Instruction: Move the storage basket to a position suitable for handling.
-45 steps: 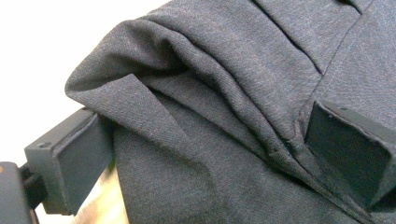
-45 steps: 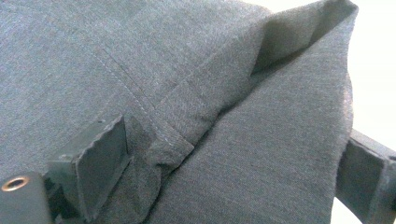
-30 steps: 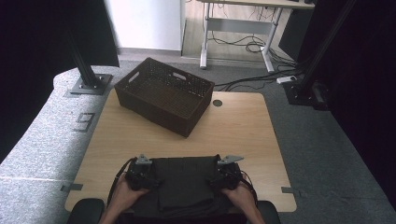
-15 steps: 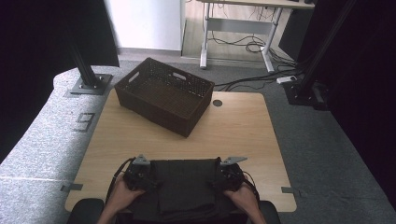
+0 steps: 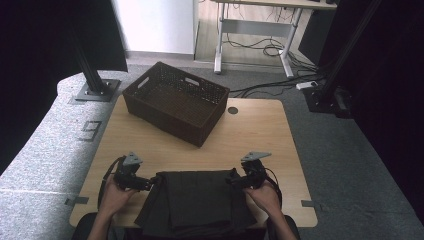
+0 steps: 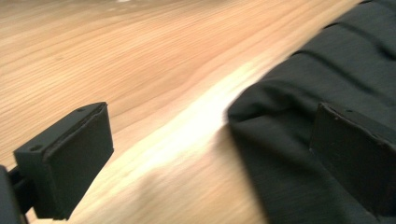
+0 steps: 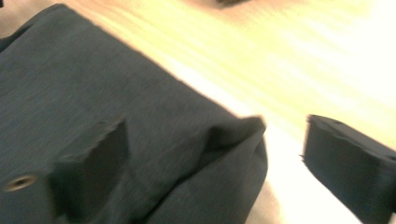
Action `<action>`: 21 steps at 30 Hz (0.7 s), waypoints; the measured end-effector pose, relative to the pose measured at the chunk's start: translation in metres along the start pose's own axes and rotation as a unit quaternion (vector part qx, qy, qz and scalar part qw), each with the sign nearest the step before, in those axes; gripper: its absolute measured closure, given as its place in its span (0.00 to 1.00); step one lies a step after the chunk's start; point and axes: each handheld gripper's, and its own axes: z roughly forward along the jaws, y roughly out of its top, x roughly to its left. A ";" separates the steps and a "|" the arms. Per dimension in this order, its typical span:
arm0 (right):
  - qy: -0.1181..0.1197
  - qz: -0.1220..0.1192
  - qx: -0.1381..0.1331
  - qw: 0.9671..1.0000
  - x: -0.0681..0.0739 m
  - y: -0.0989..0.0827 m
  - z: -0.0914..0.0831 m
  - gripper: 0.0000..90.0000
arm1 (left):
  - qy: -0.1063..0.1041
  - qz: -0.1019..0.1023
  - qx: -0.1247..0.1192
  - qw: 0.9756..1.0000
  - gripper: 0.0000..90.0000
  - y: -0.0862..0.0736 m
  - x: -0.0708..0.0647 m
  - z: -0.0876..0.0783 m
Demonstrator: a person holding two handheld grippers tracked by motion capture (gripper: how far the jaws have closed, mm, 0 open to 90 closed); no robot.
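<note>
Between the jaws, left side: the left gripper (image 5: pixel 148 184) has its jaws apart; in the left gripper view (image 6: pixel 205 154) one jaw stands over bare wood and the other lies over the edge of the dark cloth (image 6: pixel 327 93), so a corner fold sits between them but is not pinched.
Between the jaws, right side: the right gripper (image 5: pixel 234 182) is also apart; in the right gripper view (image 7: pixel 215 163) one jaw lies over the cloth (image 7: pixel 93 93), the other is over the table, and the pointed corner of the cloth sits in the gap.
Hands: the left hand (image 5: pixel 114 197) and the right hand (image 5: pixel 264 197) hold the grippers low, at the two far corners of the cloth.
Cloth position: the folded dark cloth (image 5: pixel 196 202) lies flat between the two grippers, at the near edge of the table (image 5: pixel 260 130), and part of it seems to hang over this edge.
Beyond the grippers: a dark woven basket (image 5: pixel 176 101) stands further away, well apart from the cloth, nearer to the left gripper's side.
Step in hand: I judge it as taking hold of the two far corners, not yet done.
Next move: both jaws need to close on the corner layers together, low enough to catch all layers, before any lift or fold.
Risk: only the top layer is caught and the fold opens.
</note>
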 end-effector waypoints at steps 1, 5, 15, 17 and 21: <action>0.000 0.000 0.000 1.000 0.000 0.000 0.000 0.01 | 0.000 0.000 0.000 1.000 0.00 0.000 0.000 0.000; 0.001 -0.010 -0.001 1.000 -0.002 0.013 0.005 0.00 | 0.023 -0.023 0.002 0.999 0.00 -0.015 0.018 0.004; 0.004 -0.034 0.010 0.999 -0.003 0.039 0.020 0.00 | 0.038 -0.034 0.029 0.998 0.00 -0.031 0.031 0.017; 0.005 -0.035 0.013 0.999 -0.004 0.041 0.022 0.00 | 0.027 -0.037 0.034 0.998 0.00 -0.031 0.032 0.020; 0.021 -0.043 0.027 0.999 -0.006 0.050 0.029 0.00 | 0.038 -0.021 0.047 0.998 0.00 -0.033 0.030 0.025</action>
